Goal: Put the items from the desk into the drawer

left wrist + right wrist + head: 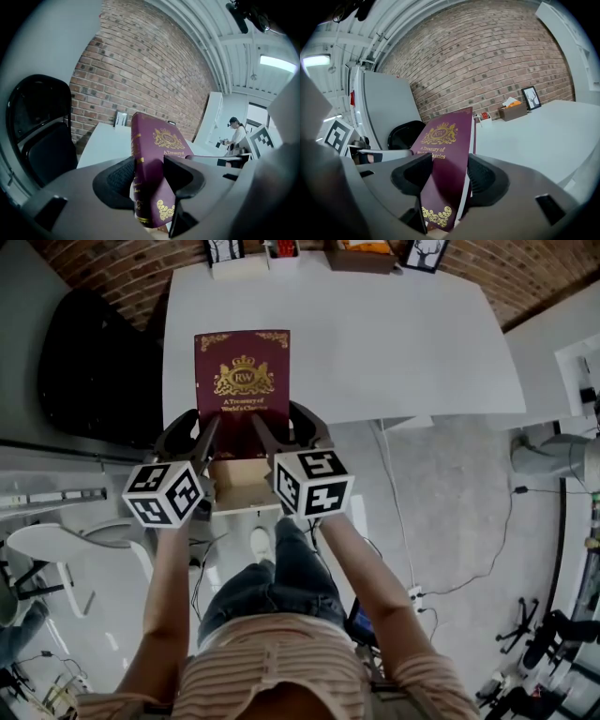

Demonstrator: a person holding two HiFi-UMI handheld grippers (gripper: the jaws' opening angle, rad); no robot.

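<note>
A maroon book [242, 381] with a gold crest and lettering hangs over the near edge of the white desk [412, 343], above the open wooden drawer [242, 486]. My left gripper [208, 432] is shut on the book's left edge, and my right gripper [265, 430] is shut on its right edge. In the left gripper view the book [154, 159] stands tilted between the dark pads [117, 180]. The right gripper view shows its cover [443, 154] pinched between the pads [485, 180]. The book's near end covers part of the drawer.
A black chair [89, 362] stands left of the desk. Small frames and boxes [272, 251] line the desk's far edge by the brick wall. A person [236, 133] stands far off in the left gripper view. Cables [450, 577] lie on the floor at the right.
</note>
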